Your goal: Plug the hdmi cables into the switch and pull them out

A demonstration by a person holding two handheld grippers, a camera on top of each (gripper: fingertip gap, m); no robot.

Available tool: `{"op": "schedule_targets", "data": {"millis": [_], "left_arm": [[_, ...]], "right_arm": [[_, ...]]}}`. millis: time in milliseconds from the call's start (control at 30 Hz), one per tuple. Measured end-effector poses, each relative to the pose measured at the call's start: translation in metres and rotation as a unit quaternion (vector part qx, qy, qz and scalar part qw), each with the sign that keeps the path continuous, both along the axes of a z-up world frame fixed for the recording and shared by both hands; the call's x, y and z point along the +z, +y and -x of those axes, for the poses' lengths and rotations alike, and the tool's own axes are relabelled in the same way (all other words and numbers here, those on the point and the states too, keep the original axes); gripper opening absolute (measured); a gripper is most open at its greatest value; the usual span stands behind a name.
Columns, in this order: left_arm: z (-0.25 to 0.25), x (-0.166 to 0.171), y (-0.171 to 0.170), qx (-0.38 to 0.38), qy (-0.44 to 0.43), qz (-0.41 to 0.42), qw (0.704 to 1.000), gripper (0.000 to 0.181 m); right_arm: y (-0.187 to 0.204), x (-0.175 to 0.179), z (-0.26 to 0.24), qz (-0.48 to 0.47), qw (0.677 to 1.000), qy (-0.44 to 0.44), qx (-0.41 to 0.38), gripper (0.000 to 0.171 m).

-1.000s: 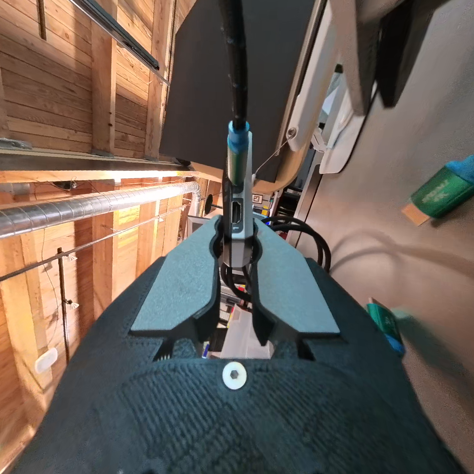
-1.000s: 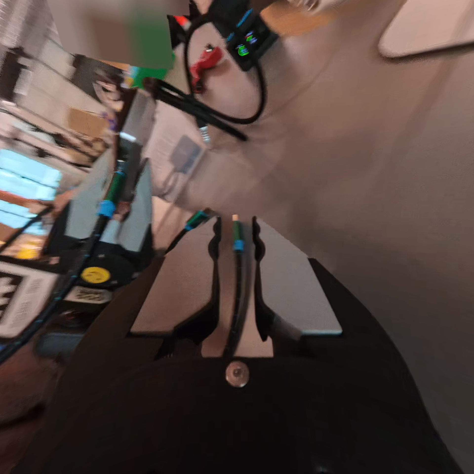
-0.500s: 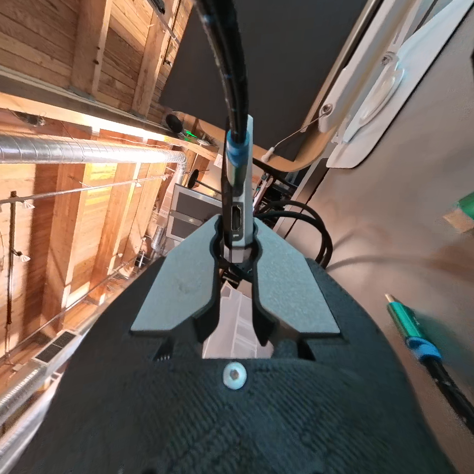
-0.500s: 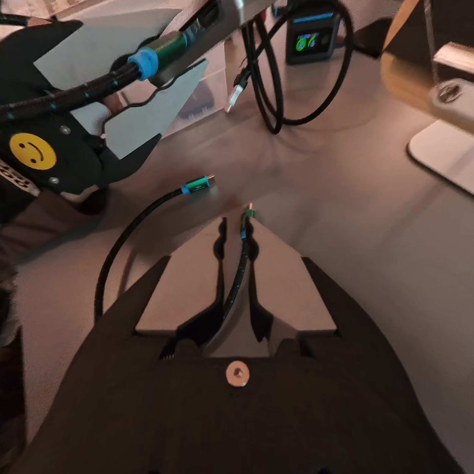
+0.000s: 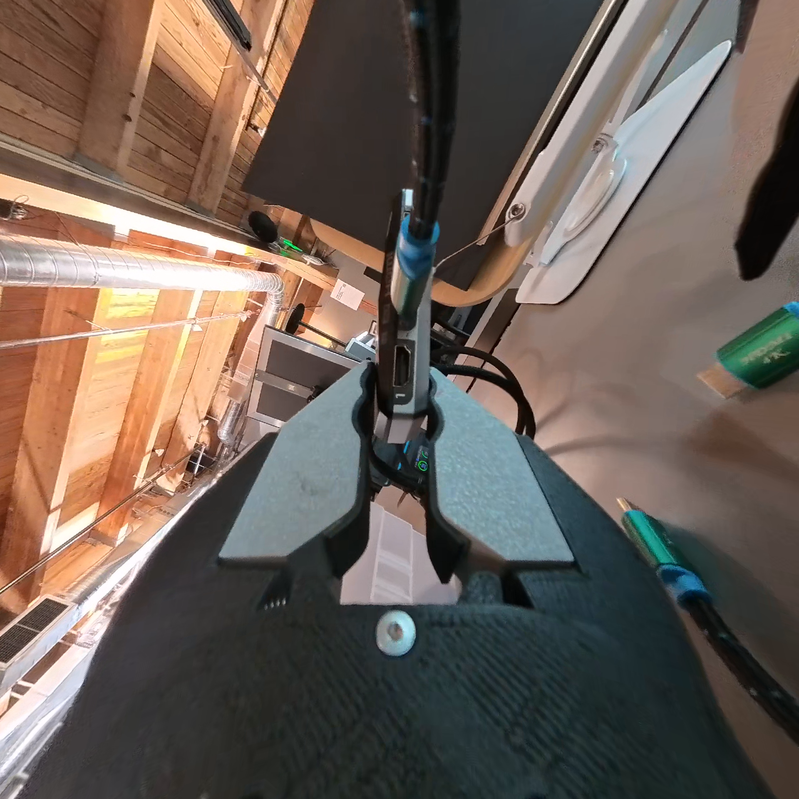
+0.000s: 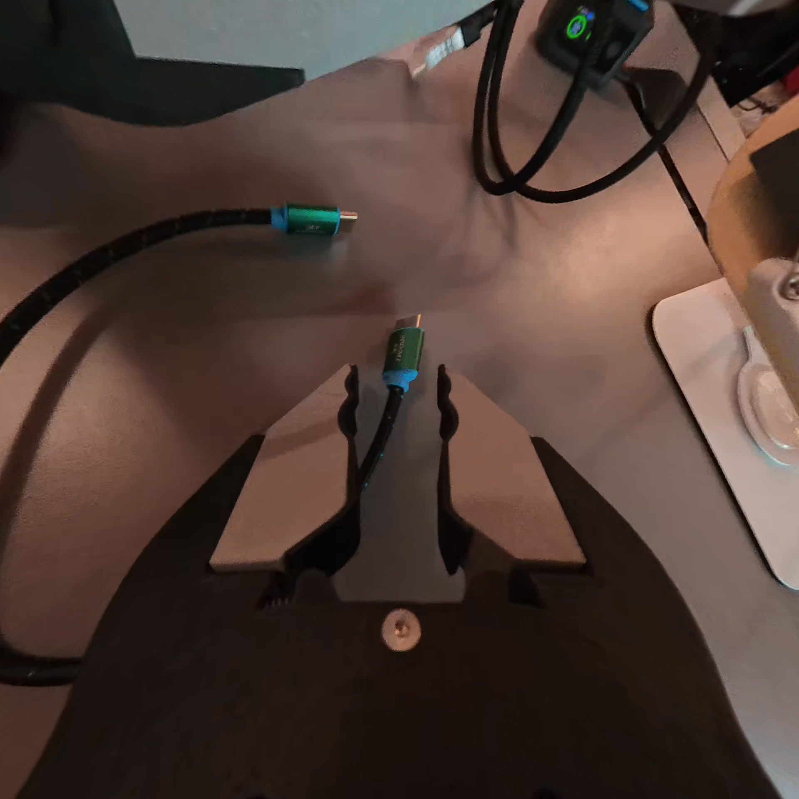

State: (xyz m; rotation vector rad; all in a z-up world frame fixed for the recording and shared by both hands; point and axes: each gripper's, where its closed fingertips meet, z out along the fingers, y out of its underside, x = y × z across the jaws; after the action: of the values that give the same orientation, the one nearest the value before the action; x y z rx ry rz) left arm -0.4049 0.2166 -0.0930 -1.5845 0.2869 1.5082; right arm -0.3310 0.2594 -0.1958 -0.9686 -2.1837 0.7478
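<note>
The left gripper (image 5: 400, 404) is closed on the switch (image 5: 404, 346), a slim grey box held edge-on and raised off the desk. One empty port is seen on its near edge, and one braided cable (image 5: 430, 108) with a blue collar is plugged in above it.

The right gripper (image 6: 395, 380) stands open over the desk (image 6: 497, 276), holding nothing. A second cable (image 6: 402, 352) with a green plug lies on the desk between its fingers, touched by neither as far as can be seen. A third cable (image 6: 309, 219), also green-plugged, lies to the left, well apart, its black cord curving toward the near edge.

The desk is a smooth brown-grey surface, dimly lit in the right wrist view. At its far side a small black device (image 6: 592, 34) with a lit green ring is set, with black looped leads (image 6: 540, 142) beside it. A white stand base (image 6: 713, 389) rests at the right.

In the left wrist view the room is shown tilted: a wooden plank wall (image 5: 108, 86), a silver duct (image 5: 129, 270), and a dark screen (image 5: 346, 108) beside a white arm (image 5: 575, 181).
</note>
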Motion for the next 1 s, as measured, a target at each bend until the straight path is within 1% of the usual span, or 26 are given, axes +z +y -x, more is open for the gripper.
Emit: {"op": "schedule_targets", "data": {"millis": [133,167,200,267,367,433,467,533,633,700,767,833,900,1000], "left_arm": [[-0.003,-0.004,0.004,-0.007,0.001,0.012,1.0,0.02],[-0.005,-0.005,0.005,-0.013,0.001,0.017,1.0,0.02],[-0.008,-0.008,0.008,-0.022,0.001,0.024,0.999,0.02],[-0.012,-0.013,0.012,-0.034,0.0,0.038,0.999,0.02],[-0.012,-0.026,0.016,-0.031,-0.006,0.074,0.997,0.021],[-0.008,-0.036,0.018,-0.025,-0.008,0.101,0.995,0.021],[-0.006,-0.041,0.018,-0.021,-0.009,0.118,0.993,0.021],[-0.003,-0.05,0.018,-0.014,-0.011,0.141,0.99,0.022],[-0.004,-0.053,0.02,-0.017,-0.014,0.143,0.989,0.022],[-0.005,-0.053,0.021,-0.019,-0.017,0.141,0.99,0.022],[-0.005,-0.053,0.021,-0.021,-0.02,0.138,0.99,0.022],[-0.005,-0.052,0.02,-0.022,-0.021,0.133,0.991,0.022],[-0.005,-0.05,0.02,-0.02,-0.018,0.127,0.991,0.022],[-0.003,-0.043,0.018,-0.015,-0.009,0.113,0.993,0.021]], "right_arm": [[0.009,-0.014,0.005,-0.038,0.999,-0.013,-0.024,0.03],[0.009,-0.017,0.007,-0.036,0.999,-0.017,-0.025,0.02],[0.008,-0.018,0.009,-0.029,0.999,-0.02,-0.023,0.015],[0.007,-0.018,0.012,-0.03,0.999,-0.017,-0.022,0.014],[0.016,-0.017,0.012,-0.056,0.998,-0.012,-0.028,0.014],[0.027,-0.012,0.011,-0.039,0.998,-0.013,-0.049,0.012],[0.029,-0.008,0.01,-0.003,0.998,-0.017,-0.057,0.012],[0.027,0.004,0.006,0.109,0.991,-0.035,-0.063,0.009],[0.024,0.021,0.001,0.276,0.957,-0.063,-0.063,0.007],[0.021,0.028,-0.001,0.361,0.927,-0.079,-0.057,0.007],[0.019,0.03,-0.001,0.412,0.905,-0.095,-0.053,0.006],[0.016,0.031,-0.002,0.44,0.891,-0.104,-0.05,0.006],[0.015,0.035,-0.001,0.468,0.876,-0.105,-0.05,0.006],[0.017,0.047,-0.002,0.522,0.846,-0.1,-0.046,0.006]]}}
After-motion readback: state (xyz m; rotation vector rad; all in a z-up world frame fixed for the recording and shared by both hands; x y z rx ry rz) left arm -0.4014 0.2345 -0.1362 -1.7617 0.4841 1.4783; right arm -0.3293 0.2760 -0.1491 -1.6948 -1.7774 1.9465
